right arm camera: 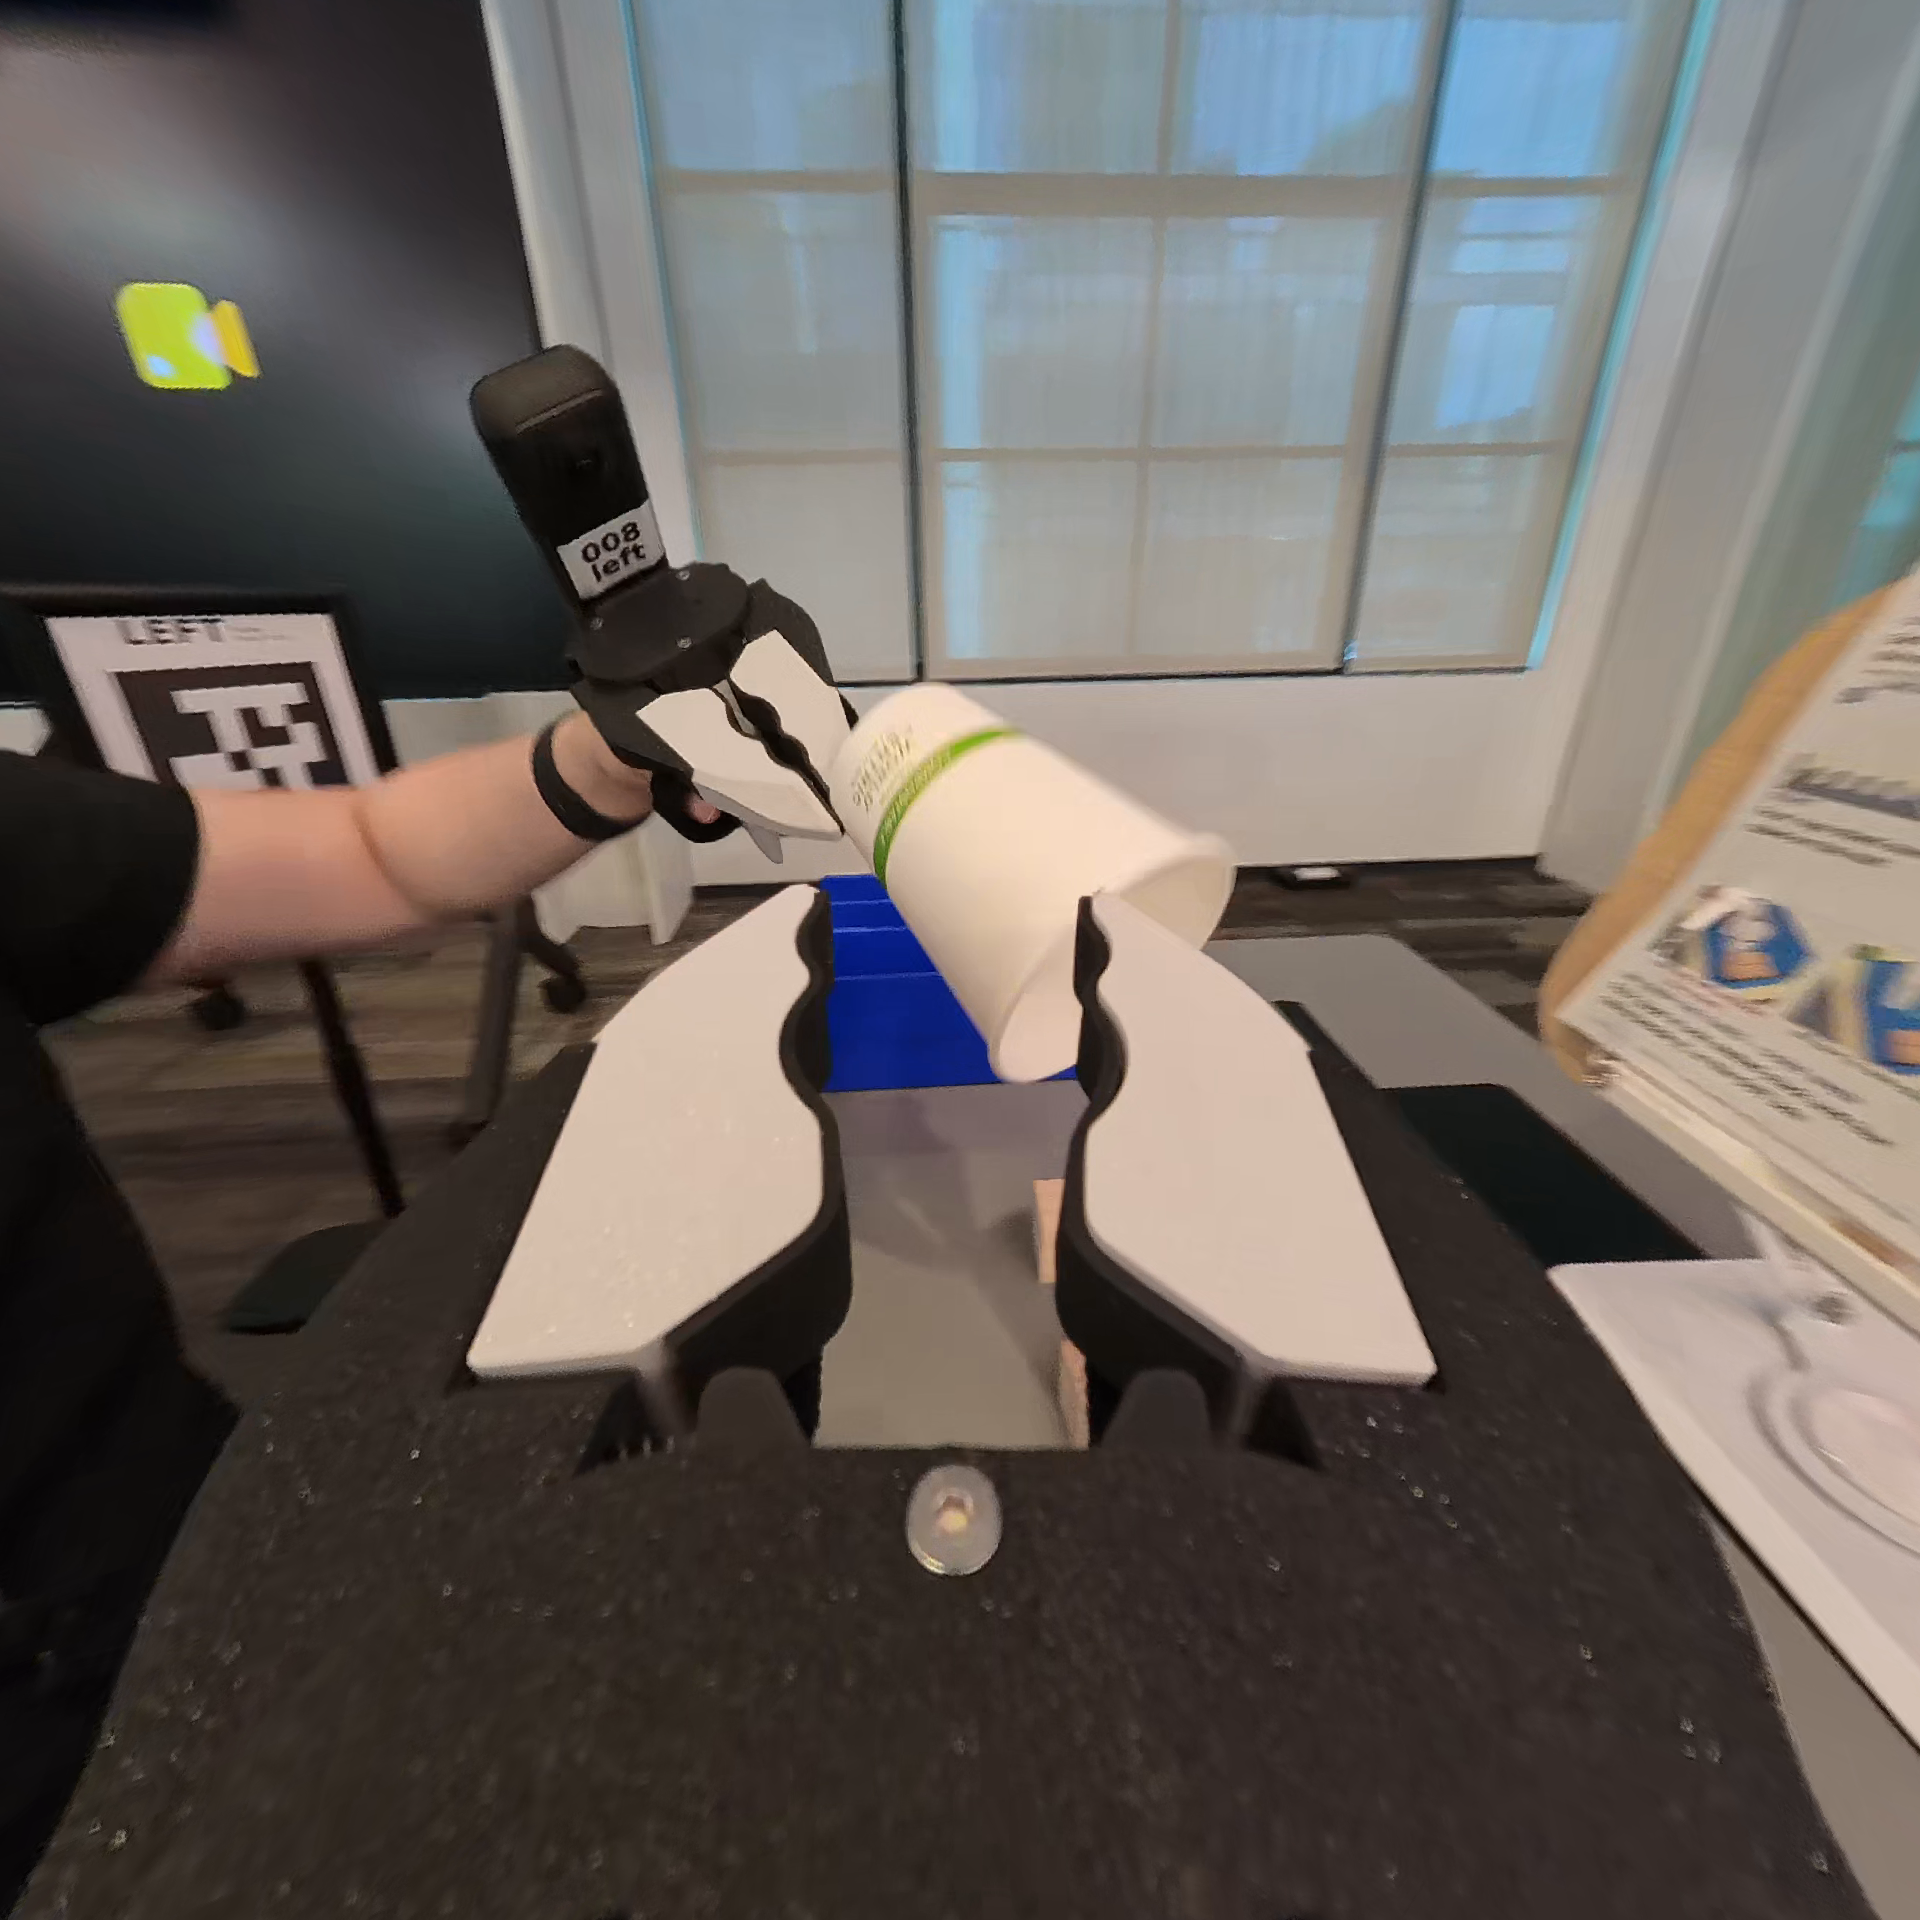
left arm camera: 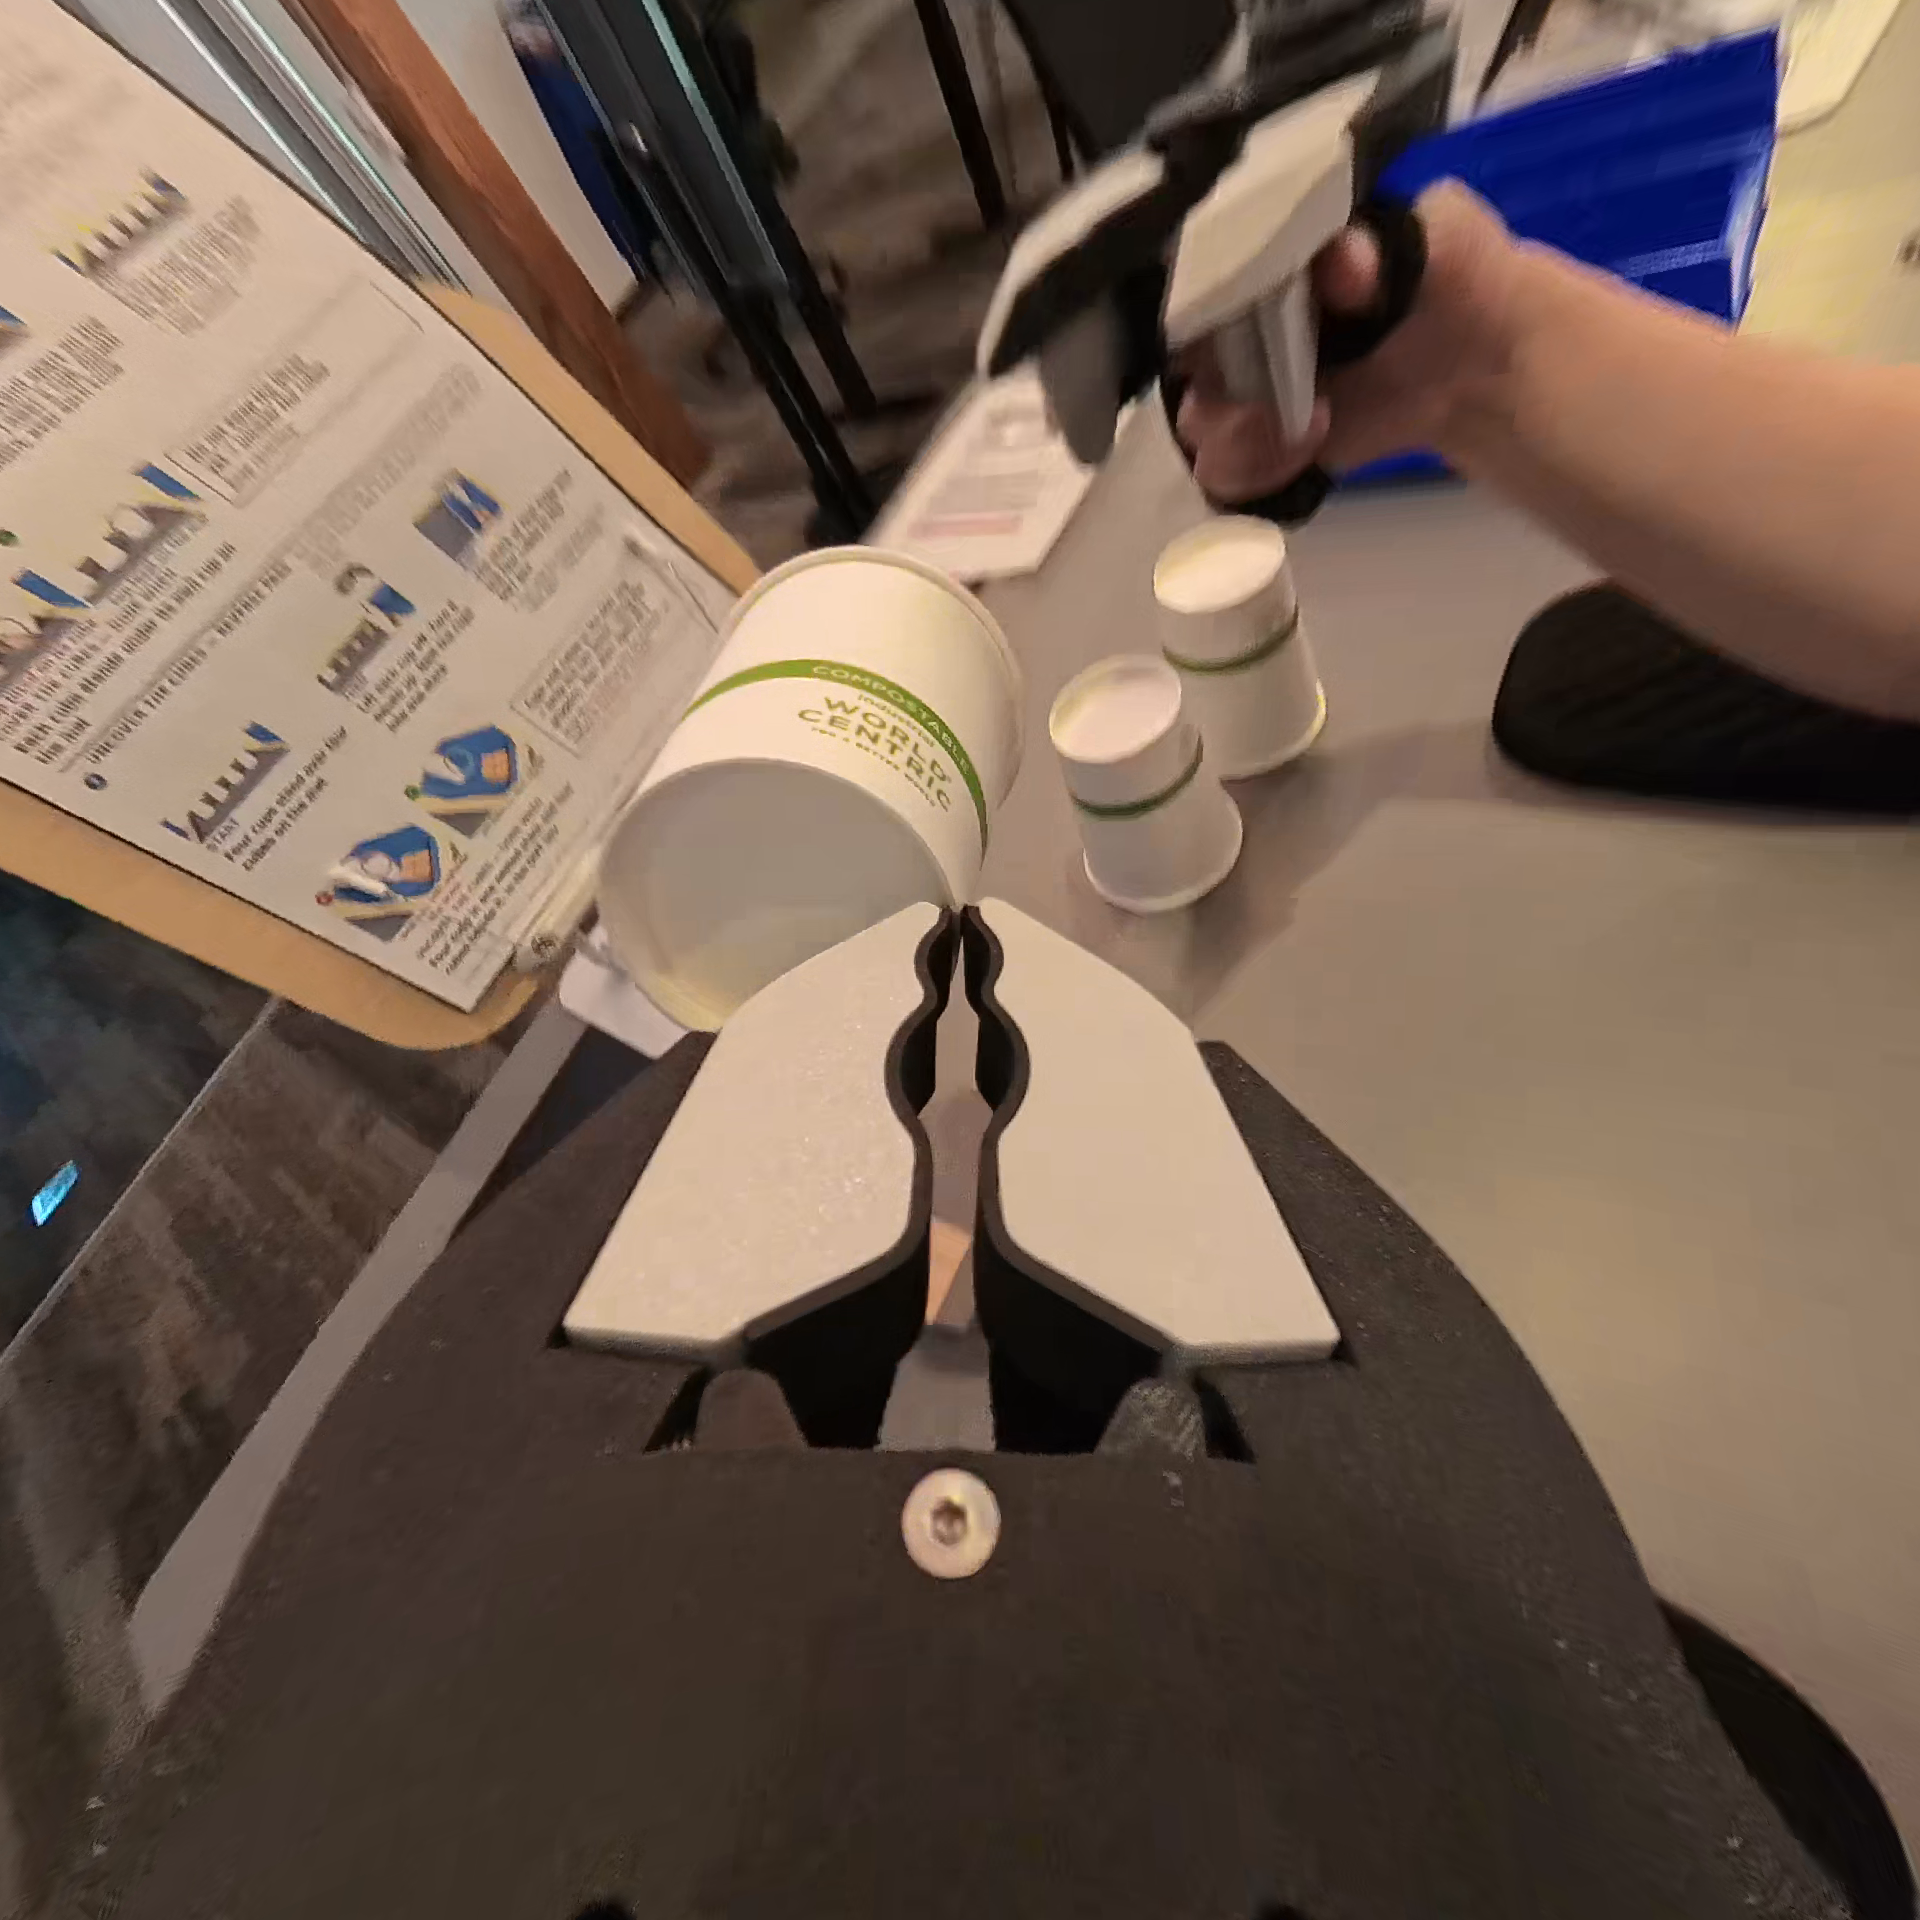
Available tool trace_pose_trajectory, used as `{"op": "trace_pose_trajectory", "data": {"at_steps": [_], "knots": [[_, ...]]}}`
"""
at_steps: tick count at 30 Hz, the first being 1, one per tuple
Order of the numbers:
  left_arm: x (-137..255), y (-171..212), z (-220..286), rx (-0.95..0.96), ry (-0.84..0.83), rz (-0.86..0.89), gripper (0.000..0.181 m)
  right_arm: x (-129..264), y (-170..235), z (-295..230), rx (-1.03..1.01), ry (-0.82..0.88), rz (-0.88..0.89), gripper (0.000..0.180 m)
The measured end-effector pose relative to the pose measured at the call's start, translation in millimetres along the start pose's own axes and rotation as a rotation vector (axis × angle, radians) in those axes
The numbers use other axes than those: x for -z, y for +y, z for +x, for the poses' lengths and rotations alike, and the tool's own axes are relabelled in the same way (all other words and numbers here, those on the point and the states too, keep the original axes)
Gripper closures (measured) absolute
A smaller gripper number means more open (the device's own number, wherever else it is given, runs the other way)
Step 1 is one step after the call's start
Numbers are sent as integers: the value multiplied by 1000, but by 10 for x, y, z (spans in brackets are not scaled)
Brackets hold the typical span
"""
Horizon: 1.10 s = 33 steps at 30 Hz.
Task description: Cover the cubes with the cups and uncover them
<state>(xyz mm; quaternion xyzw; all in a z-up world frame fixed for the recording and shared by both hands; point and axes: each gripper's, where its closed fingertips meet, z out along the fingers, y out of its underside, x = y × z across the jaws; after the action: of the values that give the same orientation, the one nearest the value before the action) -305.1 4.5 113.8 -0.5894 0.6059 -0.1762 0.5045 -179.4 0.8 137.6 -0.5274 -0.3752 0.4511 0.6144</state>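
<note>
My left gripper [left arm camera: 958, 914] is shut on the narrow base rim of a white paper cup with a green band [left arm camera: 821, 769]. It holds the cup tilted in the air; the right wrist view shows this cup [right arm camera: 997, 873] with its open mouth pointing right, and the left gripper [right arm camera: 826, 805] pinching it. Two more cups stand upside down on the grey table [left arm camera: 1558, 1091]: one nearer [left arm camera: 1143, 790], one farther [left arm camera: 1236, 644]. My right gripper [right arm camera: 951, 909] is open and empty; it hovers blurred above those cups [left arm camera: 1060, 405]. A wooden cube [right arm camera: 1049, 1226] shows between its fingers.
An instruction sheet on a wooden clipboard [left arm camera: 312, 623] leans at the table's left edge and also shows in the right wrist view [right arm camera: 1766, 987]. A blue bin [left arm camera: 1610, 187] stands beyond the table. A black pad [left arm camera: 1714, 717] and a paper sheet [left arm camera: 987, 488] lie on the table.
</note>
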Motion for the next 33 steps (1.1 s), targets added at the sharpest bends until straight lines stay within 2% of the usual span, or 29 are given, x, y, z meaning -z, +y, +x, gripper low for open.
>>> {"op": "trace_pose_trajectory", "data": {"at_steps": [6,17,25,33], "knots": [[-183,309,60,4,184,-318,180,218,-63,77,28,76,-2,136],[-686,790,161,-127,329,-749,179,446,-137,93,11,61,63,137],[-1000,1031,219,-172,393,-909,180,484,-118,114,0,46,66,137],[-1135,1129,247,-179,457,-944,180,647,-149,150,-2,59,77,137]]}}
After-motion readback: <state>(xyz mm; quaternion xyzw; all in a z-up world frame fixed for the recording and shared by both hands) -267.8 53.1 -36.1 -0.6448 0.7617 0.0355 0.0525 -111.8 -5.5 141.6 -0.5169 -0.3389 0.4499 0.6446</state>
